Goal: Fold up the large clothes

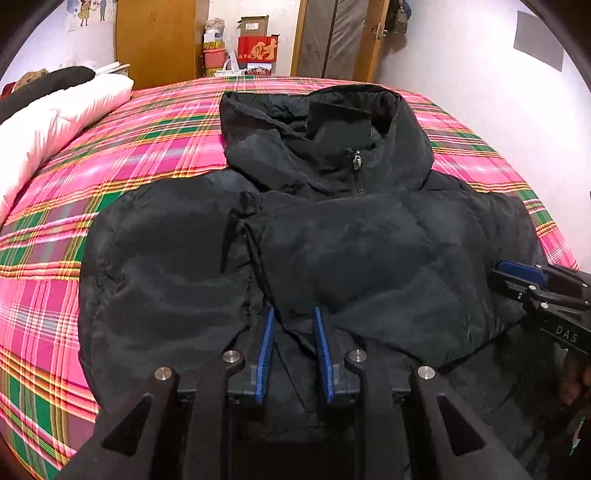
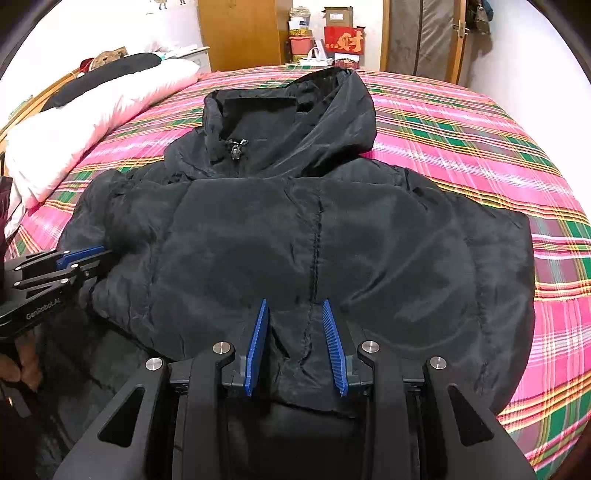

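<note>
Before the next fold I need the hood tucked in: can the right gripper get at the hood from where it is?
Probably yes. The right gripper sits at the near hem of the black jacket, and only flat jacket lies between it and the hood. It grips fabric now, so it must let go first.

My bed's pink-green plaid sheet fills the foreground. White duvet bunched at its left edge w/ a black cloth on top. Behind: wooden wardrobe, red box, cardboard box above it.
</note>
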